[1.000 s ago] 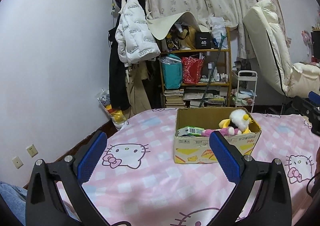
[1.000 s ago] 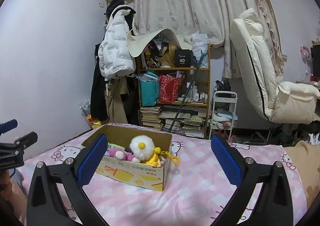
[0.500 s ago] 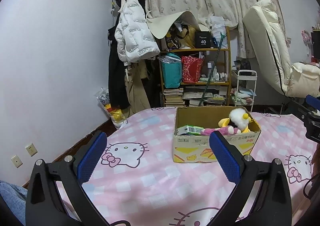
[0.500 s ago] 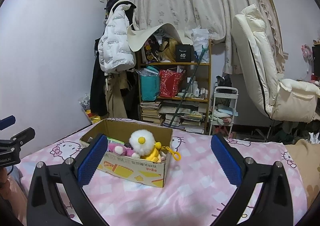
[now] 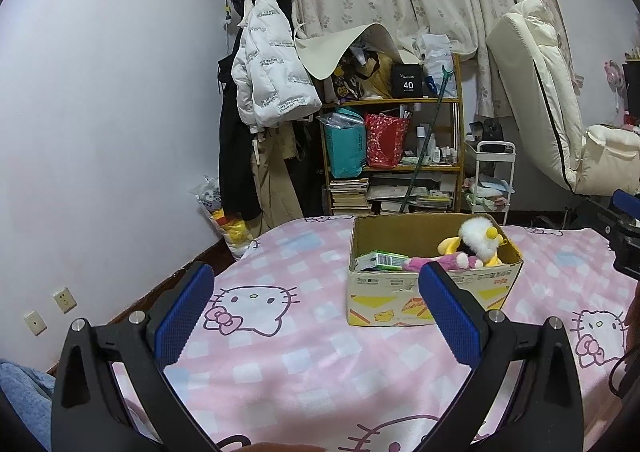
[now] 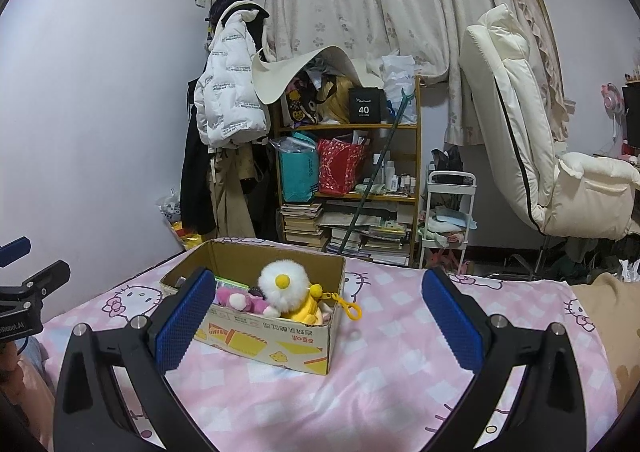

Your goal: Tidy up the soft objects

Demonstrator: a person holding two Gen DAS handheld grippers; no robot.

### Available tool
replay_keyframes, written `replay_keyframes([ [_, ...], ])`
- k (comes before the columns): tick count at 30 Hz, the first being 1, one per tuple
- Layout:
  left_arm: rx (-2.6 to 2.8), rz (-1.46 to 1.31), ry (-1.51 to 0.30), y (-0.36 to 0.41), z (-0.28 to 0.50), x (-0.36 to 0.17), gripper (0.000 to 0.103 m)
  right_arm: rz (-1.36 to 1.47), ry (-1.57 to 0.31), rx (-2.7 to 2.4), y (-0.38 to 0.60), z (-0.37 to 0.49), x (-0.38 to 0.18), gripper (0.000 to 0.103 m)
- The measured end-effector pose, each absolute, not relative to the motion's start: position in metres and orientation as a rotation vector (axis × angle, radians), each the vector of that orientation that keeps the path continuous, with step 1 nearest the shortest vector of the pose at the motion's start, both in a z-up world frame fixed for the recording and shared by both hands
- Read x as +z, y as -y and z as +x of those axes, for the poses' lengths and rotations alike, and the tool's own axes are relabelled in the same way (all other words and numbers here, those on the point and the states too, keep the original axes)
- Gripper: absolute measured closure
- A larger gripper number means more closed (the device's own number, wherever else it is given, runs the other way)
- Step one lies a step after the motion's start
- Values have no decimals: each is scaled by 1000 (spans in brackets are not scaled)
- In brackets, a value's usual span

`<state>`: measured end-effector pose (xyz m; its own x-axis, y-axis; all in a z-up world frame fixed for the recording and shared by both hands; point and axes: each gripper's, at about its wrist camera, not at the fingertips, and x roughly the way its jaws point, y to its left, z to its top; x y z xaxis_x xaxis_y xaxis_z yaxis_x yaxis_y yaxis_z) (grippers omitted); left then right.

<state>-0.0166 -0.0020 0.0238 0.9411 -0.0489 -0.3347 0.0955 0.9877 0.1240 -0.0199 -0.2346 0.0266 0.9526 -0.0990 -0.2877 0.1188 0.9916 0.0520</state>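
Observation:
An open cardboard box [image 5: 400, 298] [image 6: 280, 344] stands on the pink cat-print bed cover [image 5: 304, 356] [image 6: 380, 384]. Inside it lie a white-and-yellow plush toy [image 5: 478, 238] [image 6: 286, 288], a pink plush toy [image 5: 440, 263] [image 6: 240, 300] and a green packet [image 5: 380, 260]. A yellow clip [image 6: 351, 310] hangs over the box's right wall. My left gripper [image 5: 316, 308] is open and holds nothing, short of the box. My right gripper [image 6: 318, 312] is open too, nothing between its blue pads, with the box behind its left finger.
A cluttered wooden shelf [image 5: 394, 168] [image 6: 348, 192] and hanging coats [image 5: 272, 64] stand beyond the bed. A white cart [image 6: 450, 212] and a cream recliner [image 6: 520, 132] are at the right. The other gripper shows at each view's edge.
Both views have tilted up slightly and pulled back a little from the box. Neither gripper's opening has changed, and the toys lie as before.

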Motion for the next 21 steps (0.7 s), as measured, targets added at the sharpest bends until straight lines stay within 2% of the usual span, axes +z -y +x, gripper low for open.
replay_keyframes([
  [21,-81,123,-343,-3,-19,23,2,60,-289,-108,231,-18,32,0],
])
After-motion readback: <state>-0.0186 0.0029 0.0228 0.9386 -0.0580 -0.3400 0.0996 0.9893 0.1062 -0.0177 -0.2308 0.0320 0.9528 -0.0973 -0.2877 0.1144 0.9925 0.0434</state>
